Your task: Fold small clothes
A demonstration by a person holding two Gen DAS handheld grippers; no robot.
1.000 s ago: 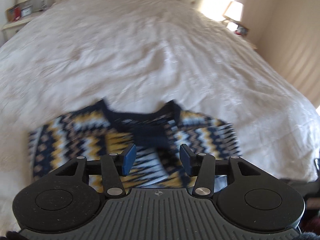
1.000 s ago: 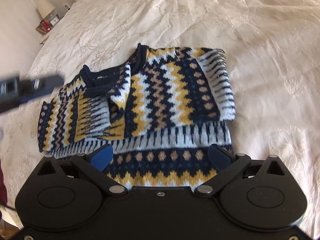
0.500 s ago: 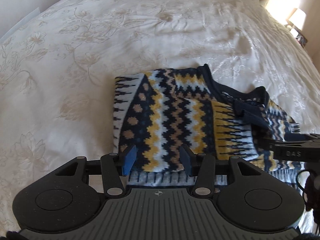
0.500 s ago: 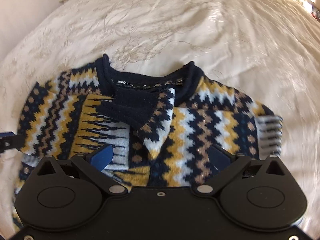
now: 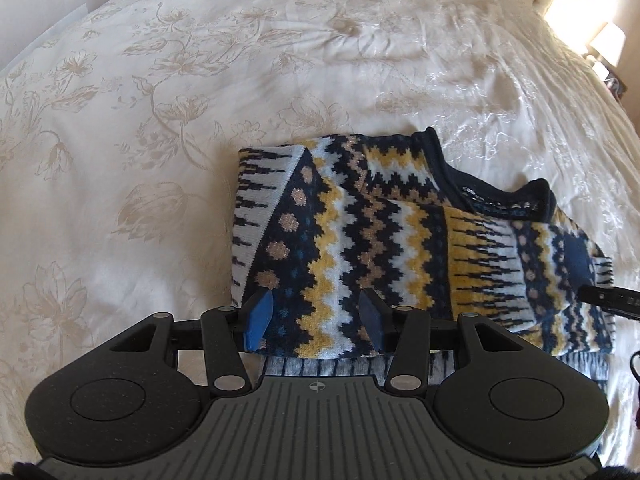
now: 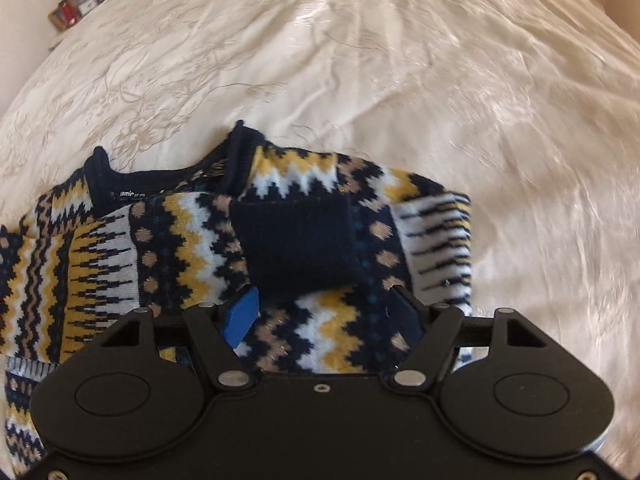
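Left wrist view: left gripper (image 5: 316,322) spread, gripping nothing, over the sweater (image 5: 384,240) at frame centre; its best bite looks to be the near folded edge, both layers | bedspread (image 5: 160,100) open upper left | Right wrist view: right gripper (image 6: 324,314) spread above the sweater's navy cuff (image 6: 296,240), centre; open room upper right.

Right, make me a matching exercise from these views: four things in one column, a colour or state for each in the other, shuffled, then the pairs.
Things:
1. sweater
2. bedspread
3. cuff
4. left claw

Colour or state:
A. plain navy
B. open, over the knit
C. cream with a floral pattern
D. zigzag knit, sleeves folded in

Pairs: 1-D, 2-C, 3-A, 4-B
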